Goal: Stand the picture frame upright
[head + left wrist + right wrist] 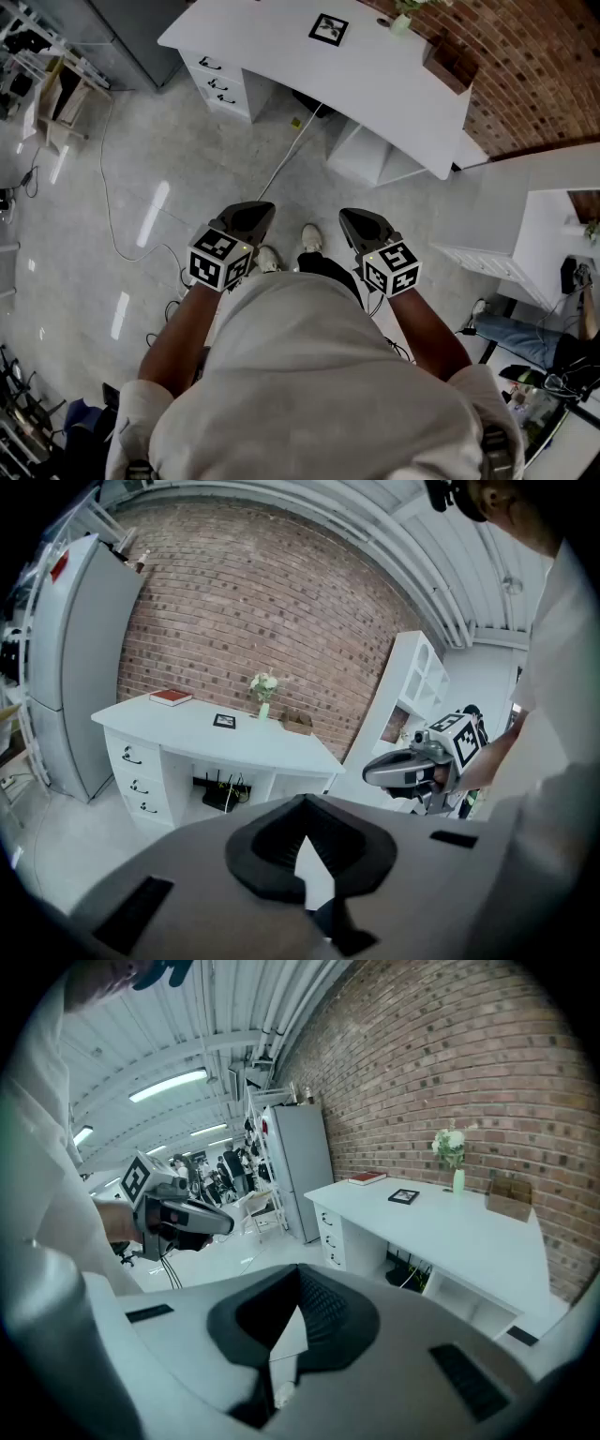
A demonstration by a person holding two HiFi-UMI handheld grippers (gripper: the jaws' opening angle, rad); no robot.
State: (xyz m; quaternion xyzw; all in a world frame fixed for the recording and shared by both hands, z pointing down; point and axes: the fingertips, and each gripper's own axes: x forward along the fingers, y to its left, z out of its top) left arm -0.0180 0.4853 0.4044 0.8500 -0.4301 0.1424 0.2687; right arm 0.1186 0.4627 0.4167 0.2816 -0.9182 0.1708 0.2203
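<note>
Both hand-held grippers closed and empty, well short of the tabletop

Nearest, the left hand-held gripper point(253, 214) and the right hand-held gripper point(353, 221) hover side by side over the grey polished floor point(141, 150), each with its jaws pressed together. Far off at twelve o'clock, the small black rectangular picture frame point(328, 29) lies flat on the white tabletop point(375, 89). A pale green vase of white flowers point(401, 21) stands at its three o'clock.
</note>
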